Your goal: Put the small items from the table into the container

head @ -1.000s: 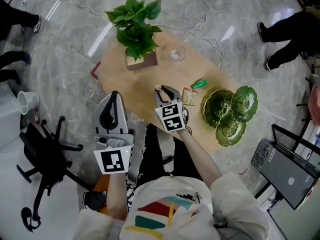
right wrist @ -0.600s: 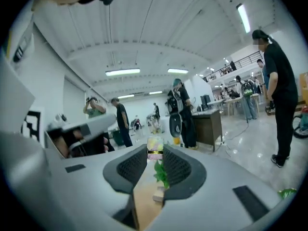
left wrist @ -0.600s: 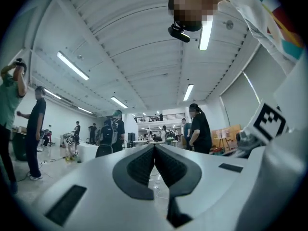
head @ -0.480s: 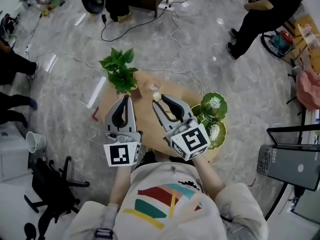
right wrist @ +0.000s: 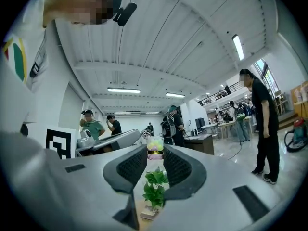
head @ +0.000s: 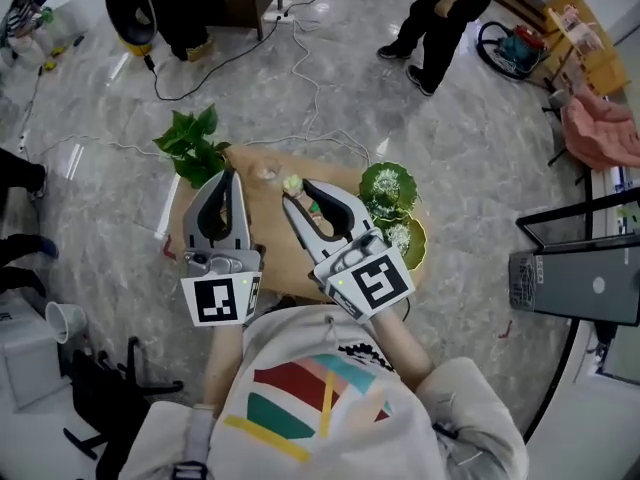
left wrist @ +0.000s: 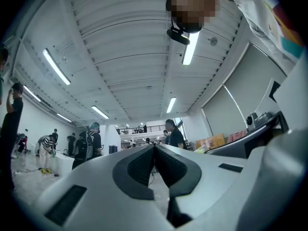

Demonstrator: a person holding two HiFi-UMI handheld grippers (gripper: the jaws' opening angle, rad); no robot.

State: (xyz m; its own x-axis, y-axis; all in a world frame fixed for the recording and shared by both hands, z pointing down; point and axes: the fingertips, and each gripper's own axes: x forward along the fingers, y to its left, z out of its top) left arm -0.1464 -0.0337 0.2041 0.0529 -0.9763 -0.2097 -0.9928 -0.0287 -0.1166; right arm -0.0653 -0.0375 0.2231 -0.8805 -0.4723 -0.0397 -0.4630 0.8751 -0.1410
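Small pale-green item (head: 292, 182), maybe a wrapped candy (can't really tell), is pinched right at the tips of the right gripper (head: 293, 190). In the right gripper view you can see it wedged between the two jaws (right wrist: 155, 144), with a pinkish bit at the bottom, so those jaws are clamped on it and not fully together. The gripper is up in the air over the wooden tabletop (head: 268, 240), pointing roughly level out into the room.

The left gripper (head: 229, 175) is up beside it, a little apart. Its jaws are pressed together with nothing between them, which is plain in the left gripper view (left wrist: 155, 149).

The container looks like a cluster of green leaf-shaped dishes (head: 412, 190) at the right end of the tabletop, just beside the right gripper. A potted plant (head: 188, 143) sits at the opposite end, and it also peeks through under the item in the right gripper view (right wrist: 155, 189).
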